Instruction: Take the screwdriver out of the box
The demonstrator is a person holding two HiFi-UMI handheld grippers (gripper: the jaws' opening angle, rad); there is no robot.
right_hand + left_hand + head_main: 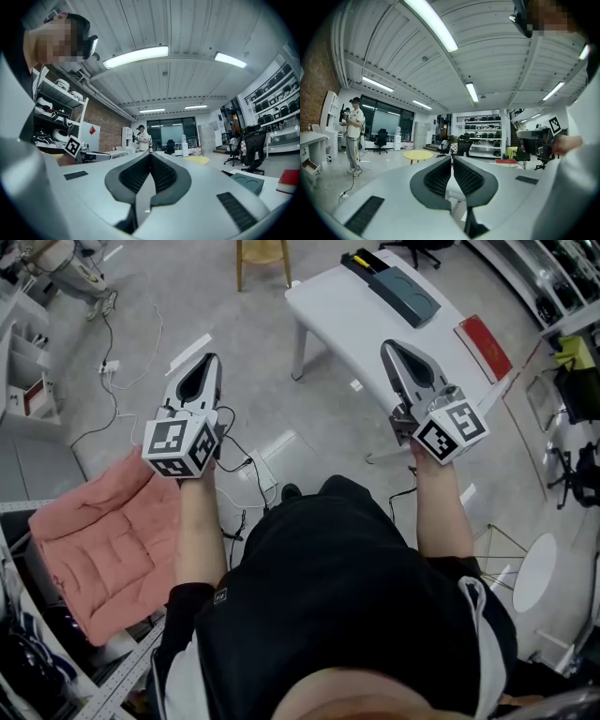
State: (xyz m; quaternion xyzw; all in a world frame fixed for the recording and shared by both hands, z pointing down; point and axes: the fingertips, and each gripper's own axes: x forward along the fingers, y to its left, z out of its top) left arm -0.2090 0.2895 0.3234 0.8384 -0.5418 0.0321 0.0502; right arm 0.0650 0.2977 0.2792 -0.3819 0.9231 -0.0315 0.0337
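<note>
A dark teal box [405, 292] lies on the white table [375, 320] at the upper right, and it also shows low on the right in the right gripper view [248, 183]. A yellow and black item [360, 260] lies by the box's far end; I cannot tell if it is the screwdriver. My right gripper [386, 346] hovers over the table's near part, short of the box, jaws shut and empty [150, 153]. My left gripper [212, 359] is held above the floor left of the table, also shut with nothing in it [452, 157].
A red book [483, 347] lies on the table's right end. A pink padded chair [103, 545] stands at lower left, with cables on the floor [239, 460]. A wooden stool [262, 259] is at the top. Another person [354, 136] stands far off.
</note>
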